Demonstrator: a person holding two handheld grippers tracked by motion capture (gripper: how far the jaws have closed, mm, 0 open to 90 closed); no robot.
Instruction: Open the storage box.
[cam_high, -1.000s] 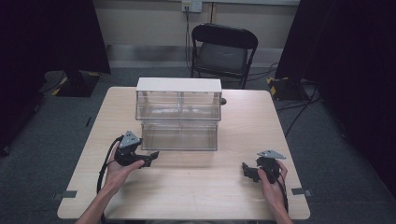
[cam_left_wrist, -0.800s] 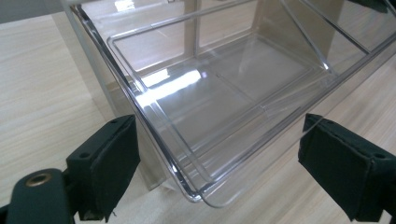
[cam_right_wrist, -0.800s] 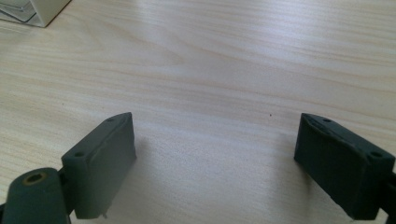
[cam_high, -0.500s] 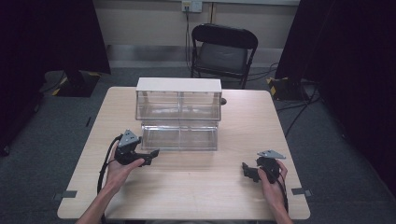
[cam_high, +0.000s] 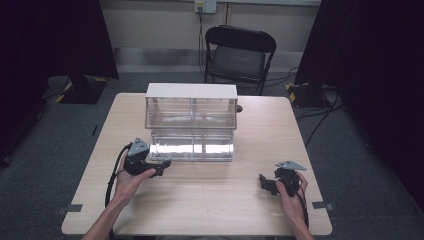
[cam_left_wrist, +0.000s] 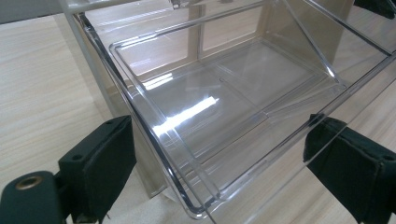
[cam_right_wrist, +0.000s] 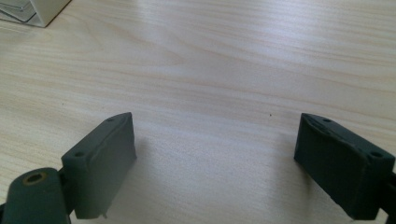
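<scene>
Left hand-held gripper (cam_left_wrist: 219, 163) sits at the lower front-left corner of the clear plastic drawer unit (cam_high: 191, 122), its jaws spread wide and gripping nothing. In the left gripper view the transparent lower tray (cam_left_wrist: 224, 112) lies between the two jaws, its rounded corner low in the frame, and it looks bare inside. Whether either jaw touches the plastic cannot be told. From the high view, the unit stands near the middle of the light wooden tabletop (cam_high: 200, 200), with a white top and two stacked clear tiers. Right hand-held gripper (cam_high: 266, 183) rests well apart, near the front-right of the tabletop, jaws likewise released over bare wood. Behind the tabletop stands a black folding chair (cam_high: 239, 55).
</scene>
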